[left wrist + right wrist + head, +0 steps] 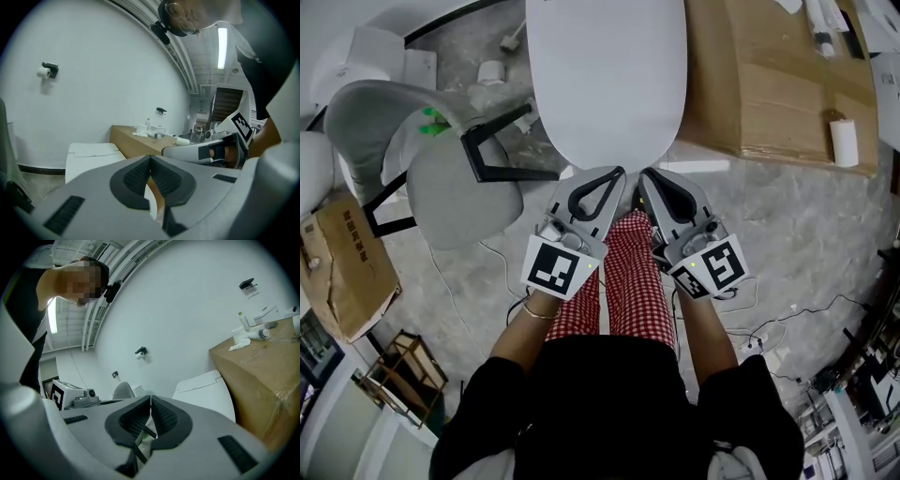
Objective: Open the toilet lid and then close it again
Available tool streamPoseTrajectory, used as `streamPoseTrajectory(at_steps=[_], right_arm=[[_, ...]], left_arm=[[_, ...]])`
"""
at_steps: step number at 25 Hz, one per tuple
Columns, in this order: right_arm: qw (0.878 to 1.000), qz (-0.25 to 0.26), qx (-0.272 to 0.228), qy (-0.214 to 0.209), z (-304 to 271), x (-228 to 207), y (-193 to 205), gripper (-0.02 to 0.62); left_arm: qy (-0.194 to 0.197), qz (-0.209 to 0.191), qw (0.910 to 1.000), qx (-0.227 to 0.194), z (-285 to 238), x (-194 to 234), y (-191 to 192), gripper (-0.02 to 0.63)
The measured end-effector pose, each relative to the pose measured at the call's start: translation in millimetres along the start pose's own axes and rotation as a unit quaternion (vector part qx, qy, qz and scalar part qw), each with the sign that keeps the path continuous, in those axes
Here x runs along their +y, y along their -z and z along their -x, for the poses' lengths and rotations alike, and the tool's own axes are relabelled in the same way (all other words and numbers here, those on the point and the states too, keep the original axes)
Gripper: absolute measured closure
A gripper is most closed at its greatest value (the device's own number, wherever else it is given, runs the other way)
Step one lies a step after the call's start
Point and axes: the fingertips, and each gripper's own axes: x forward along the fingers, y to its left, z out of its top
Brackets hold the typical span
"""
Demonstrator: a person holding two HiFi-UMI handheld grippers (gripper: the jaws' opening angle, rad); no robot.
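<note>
toilet lid [605,75] lies flat down, shut, its front edge just ahead of both claws. left claw [617,172] and right claw [645,174] sit side by side near that edge; contact not resolvable. both are pinched tip to tip, with nothing between the pads in either gripper view. cardboard box [778,84] stands right of the toilet, grey chair [459,187] left. judgement: either the lift is not yet begun or the lid is already back down — cannot tell which. if the former, next move calls for a claw tip under the front rim, then a steady upward swing.
</note>
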Motion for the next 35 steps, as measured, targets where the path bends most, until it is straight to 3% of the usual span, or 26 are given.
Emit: streamPoseTrajectory(at_steps=[24, 35], right_arm=[[0.997, 0.001, 0.057, 0.048, 5.6, -55.5, 99.8, 0.574], [0.99, 0.014, 0.103, 0.092, 16.7, -91.4, 146.9, 0.574]], left_arm=[[0.005, 0.019, 0.9981, 0.058, -16.3, -5.1, 107.0, 0.603], [0.009, 0.045, 0.9977, 0.051, -23.4, -9.9, 130.2, 0.603]])
